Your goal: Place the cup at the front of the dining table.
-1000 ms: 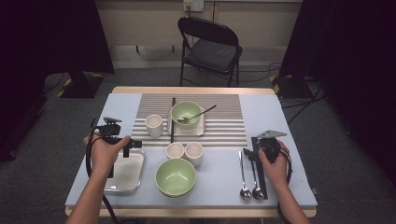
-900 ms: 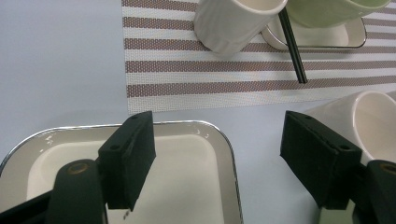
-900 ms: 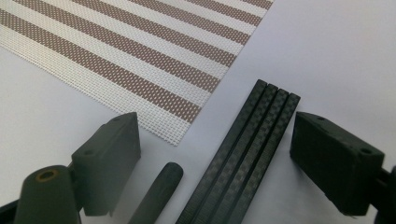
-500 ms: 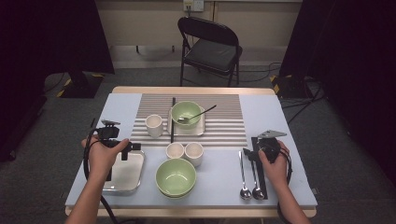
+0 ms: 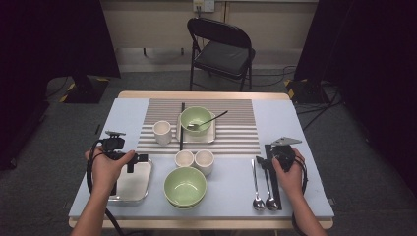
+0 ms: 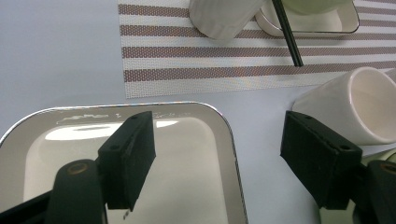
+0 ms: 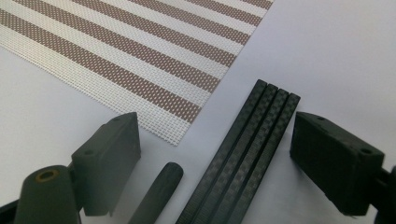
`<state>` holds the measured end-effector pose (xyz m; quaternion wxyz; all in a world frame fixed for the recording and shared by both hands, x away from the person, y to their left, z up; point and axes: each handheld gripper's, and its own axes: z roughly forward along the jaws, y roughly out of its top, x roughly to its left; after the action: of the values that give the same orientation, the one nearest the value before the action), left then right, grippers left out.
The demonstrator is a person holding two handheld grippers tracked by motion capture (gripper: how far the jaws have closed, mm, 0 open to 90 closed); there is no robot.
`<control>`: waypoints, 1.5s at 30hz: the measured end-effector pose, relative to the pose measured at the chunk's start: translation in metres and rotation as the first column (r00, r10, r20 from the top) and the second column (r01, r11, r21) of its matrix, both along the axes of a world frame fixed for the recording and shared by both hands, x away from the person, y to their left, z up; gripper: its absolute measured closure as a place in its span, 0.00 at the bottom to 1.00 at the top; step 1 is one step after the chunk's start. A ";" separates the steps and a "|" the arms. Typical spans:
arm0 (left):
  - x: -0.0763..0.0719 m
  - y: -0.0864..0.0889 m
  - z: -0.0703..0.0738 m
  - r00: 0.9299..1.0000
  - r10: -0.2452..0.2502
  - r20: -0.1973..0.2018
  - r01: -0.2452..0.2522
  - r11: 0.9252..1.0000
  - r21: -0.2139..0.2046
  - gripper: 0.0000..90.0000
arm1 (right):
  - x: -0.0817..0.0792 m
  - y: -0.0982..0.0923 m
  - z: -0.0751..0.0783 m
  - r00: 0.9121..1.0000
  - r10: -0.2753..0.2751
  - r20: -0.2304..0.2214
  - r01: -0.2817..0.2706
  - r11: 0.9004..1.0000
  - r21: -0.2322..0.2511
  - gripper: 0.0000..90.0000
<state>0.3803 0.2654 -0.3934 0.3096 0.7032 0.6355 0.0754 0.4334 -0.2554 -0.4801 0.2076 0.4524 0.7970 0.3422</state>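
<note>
Over tray (image 5: 129, 183), table's near-left corner: L gripper (image 6: 217, 161), jaws wide, nothing between; one jaw above tray floor, other past its rim towards small cup (image 6: 348, 105). Tray bare, lies flat just beside green bowl (image 5: 185, 187).

R gripper (image 7: 215, 163) low over table at right, jaws wide, not pressing anything. Black sticks (image 7: 243, 156) lie side by side, touching, between jaws; dark handle end (image 7: 159, 191) beside them. Two spoons (image 5: 262, 184) lie just left of sticks. Striped mat (image 7: 121, 51) corner ahead of R jaws.

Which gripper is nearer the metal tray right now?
Left. The left gripper hovers open over the metal tray at its far edge; the right gripper sits across the table beside the chopsticks.
</note>
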 end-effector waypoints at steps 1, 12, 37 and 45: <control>-0.001 0.000 -0.001 1.000 0.004 -0.003 -0.004 1.000 -0.004 0.29 | 0.000 0.000 0.000 1.000 0.000 0.000 0.000 1.000 0.000 0.17; -0.009 0.004 -0.006 1.000 0.004 0.014 -0.003 1.000 -0.016 0.29 | 0.000 0.000 0.000 1.000 -0.001 0.000 0.001 1.000 0.002 0.17; -0.026 0.014 -0.014 0.999 0.001 0.043 0.000 0.999 -0.034 0.29 | 0.000 0.000 0.000 1.000 -0.001 0.001 0.001 1.000 0.002 0.17; -0.029 0.017 -0.016 0.999 0.000 0.043 0.002 0.999 -0.038 0.28 | 0.000 0.000 0.000 1.000 -0.001 0.003 0.001 1.000 0.002 0.17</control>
<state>0.3512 0.2826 -0.4095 0.3366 0.6958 0.6297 0.0782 0.4332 -0.2550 -0.4803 0.2085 0.4525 0.7960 0.3437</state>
